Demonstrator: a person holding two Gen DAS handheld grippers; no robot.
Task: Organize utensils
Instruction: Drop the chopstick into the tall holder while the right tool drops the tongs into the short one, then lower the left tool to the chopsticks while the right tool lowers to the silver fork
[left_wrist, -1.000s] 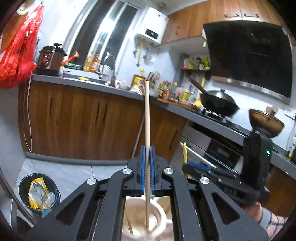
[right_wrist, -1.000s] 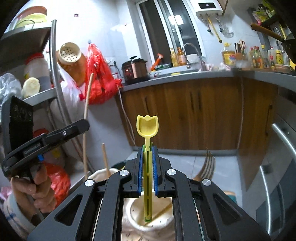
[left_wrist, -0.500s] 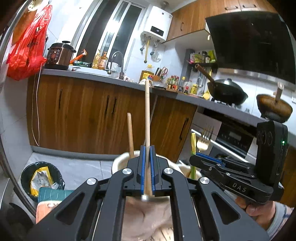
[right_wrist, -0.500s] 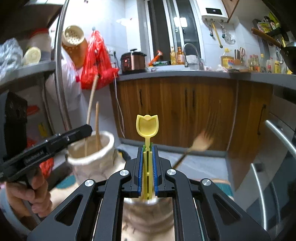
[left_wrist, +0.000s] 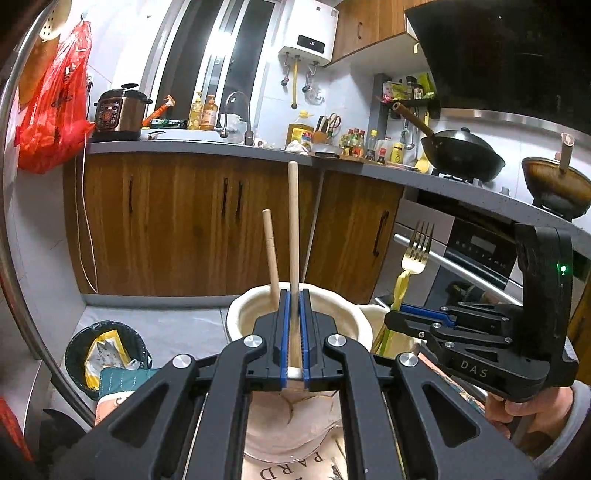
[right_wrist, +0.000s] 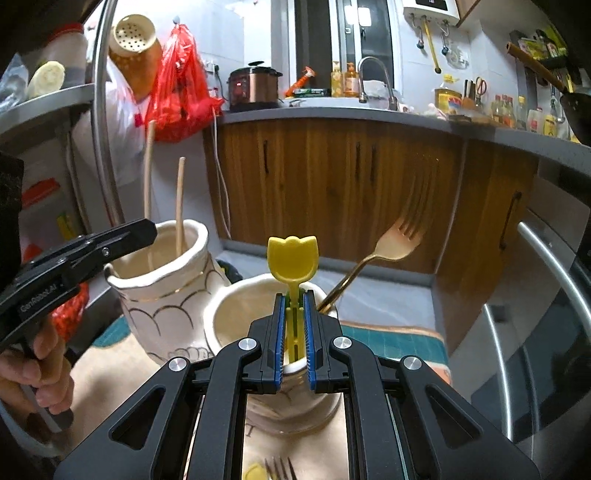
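Note:
My left gripper (left_wrist: 293, 332) is shut on a long wooden chopstick (left_wrist: 293, 229), upright over a white ceramic holder (left_wrist: 243, 314) that has a second chopstick (left_wrist: 270, 254) in it. My right gripper (right_wrist: 293, 332) is shut on a yellow tulip-topped utensil (right_wrist: 293, 258), its lower end inside another white holder (right_wrist: 236, 306) where a gold fork (right_wrist: 391, 243) leans. The left gripper (right_wrist: 110, 240) and its holder (right_wrist: 166, 295) show in the right wrist view. The right gripper (left_wrist: 424, 317) shows in the left wrist view.
Both holders stand on a patterned cloth (right_wrist: 388, 339). Another fork (right_wrist: 280, 469) lies near the bottom edge. A metal rack pole (right_wrist: 101, 110) and shelf stand at left. A bin (left_wrist: 99, 354) sits on the floor. Wooden cabinets (right_wrist: 332, 192) are behind.
Both grippers have come down, so the holders rise in view. The chopstick and yellow utensil now sit lower in their holders. Both stay gripped.

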